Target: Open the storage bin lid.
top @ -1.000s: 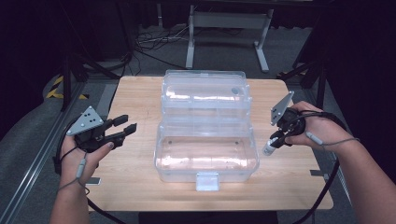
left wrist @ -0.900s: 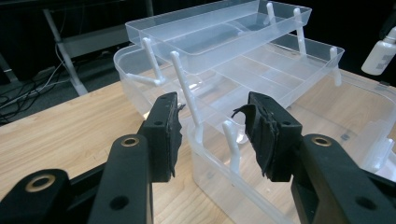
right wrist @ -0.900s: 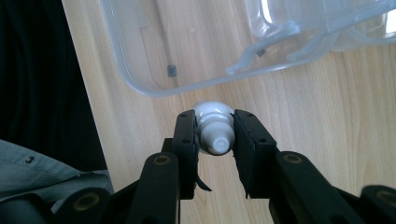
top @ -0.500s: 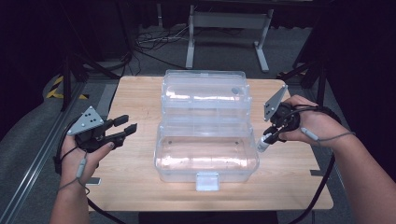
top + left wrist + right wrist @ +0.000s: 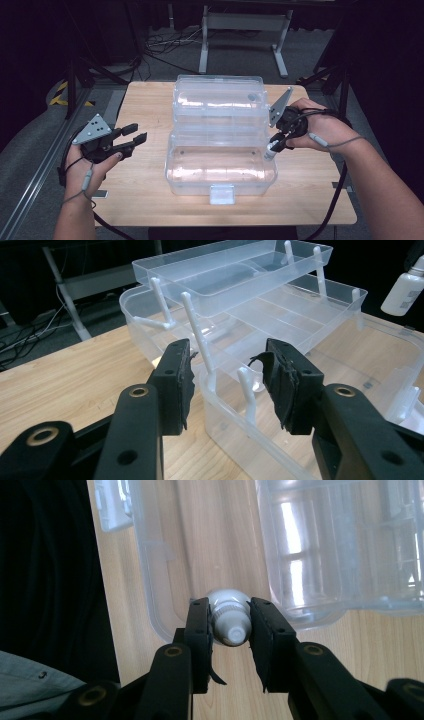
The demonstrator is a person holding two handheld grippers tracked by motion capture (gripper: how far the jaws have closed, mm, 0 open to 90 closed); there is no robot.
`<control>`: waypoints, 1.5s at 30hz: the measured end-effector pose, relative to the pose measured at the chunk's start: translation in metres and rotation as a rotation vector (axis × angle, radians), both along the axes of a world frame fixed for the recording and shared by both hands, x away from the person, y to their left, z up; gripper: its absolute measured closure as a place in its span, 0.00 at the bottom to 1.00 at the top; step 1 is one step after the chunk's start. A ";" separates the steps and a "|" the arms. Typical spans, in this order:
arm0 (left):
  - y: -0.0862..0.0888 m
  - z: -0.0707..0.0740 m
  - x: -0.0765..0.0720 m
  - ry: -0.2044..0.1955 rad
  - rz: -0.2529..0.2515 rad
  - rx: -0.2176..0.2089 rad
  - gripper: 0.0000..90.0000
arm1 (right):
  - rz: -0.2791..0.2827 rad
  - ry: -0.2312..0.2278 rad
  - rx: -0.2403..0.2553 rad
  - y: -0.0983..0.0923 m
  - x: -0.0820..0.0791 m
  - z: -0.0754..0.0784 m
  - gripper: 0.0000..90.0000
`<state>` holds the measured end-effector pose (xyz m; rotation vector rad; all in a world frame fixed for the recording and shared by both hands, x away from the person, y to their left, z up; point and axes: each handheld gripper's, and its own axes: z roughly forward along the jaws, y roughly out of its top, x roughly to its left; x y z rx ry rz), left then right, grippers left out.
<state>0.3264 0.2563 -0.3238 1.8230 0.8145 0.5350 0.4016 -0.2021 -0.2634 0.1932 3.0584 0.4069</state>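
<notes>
Jaws of the right tool (image 5: pixel 230 630) pinch a small white bottle (image 5: pixel 229 617) at its neck, cap toward the camera. In the high view this tool (image 5: pixel 274 146) sits right of centre, the bottle (image 5: pixel 270 150) hanging over the right rim of the clear box (image 5: pixel 220 170). At centre left of that view, the left tool (image 5: pixel 134 136) hovers with jaws spread and empty over the desk (image 5: pixel 145 200), near the box's left side. Its own view shows the box's raised trays (image 5: pixel 240 275) beyond the jaws.
</notes>
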 end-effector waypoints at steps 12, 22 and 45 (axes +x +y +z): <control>-0.001 0.000 0.000 0.001 -0.003 0.002 0.61 | 0.045 0.003 0.004 0.022 0.000 -0.001 0.79; 0.000 0.000 0.000 0.002 -0.004 0.001 0.60 | 0.061 0.010 -0.001 0.038 0.001 -0.005 0.79; 0.001 -0.001 0.000 0.005 -0.003 0.004 0.60 | 0.123 0.051 -0.031 0.070 0.002 -0.042 0.79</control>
